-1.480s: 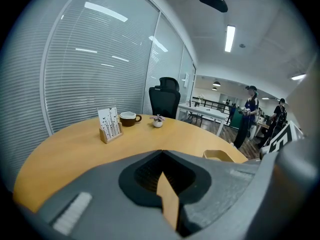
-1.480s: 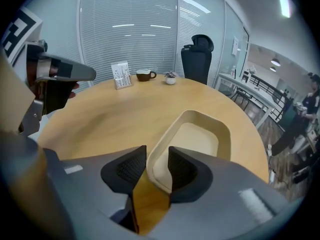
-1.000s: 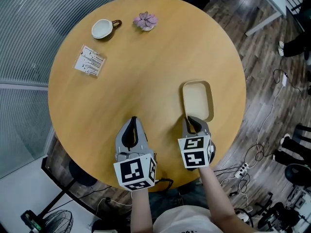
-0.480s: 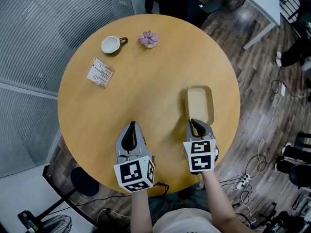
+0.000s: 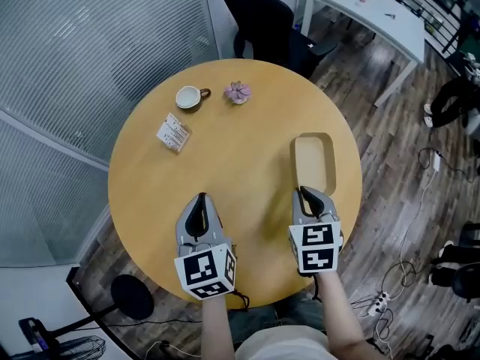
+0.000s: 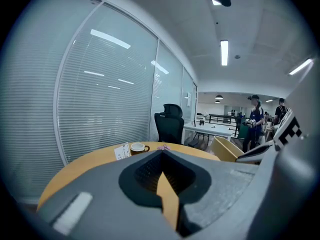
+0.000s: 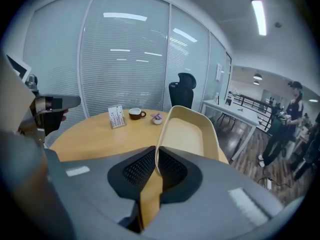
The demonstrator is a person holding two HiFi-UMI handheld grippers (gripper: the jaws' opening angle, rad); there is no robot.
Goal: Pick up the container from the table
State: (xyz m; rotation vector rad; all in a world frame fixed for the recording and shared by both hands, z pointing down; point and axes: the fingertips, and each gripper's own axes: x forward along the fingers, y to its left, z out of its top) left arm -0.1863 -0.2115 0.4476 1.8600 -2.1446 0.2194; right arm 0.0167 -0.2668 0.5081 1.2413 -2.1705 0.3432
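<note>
Now we have the right gripper (image 5: 304, 193) clamped on the near rim of the beige container (image 5: 313, 162) — its pads pinch the thin wall, and the container is held tilted above the round table (image 5: 225, 178). Our left gripper (image 5: 199, 199) hangs beside it, jaws together with nothing between them. Across the table sit a cup (image 5: 188, 97), a card (image 5: 174, 133) and a small pink flower (image 5: 238, 91) — well apart from both grippers.
</note>
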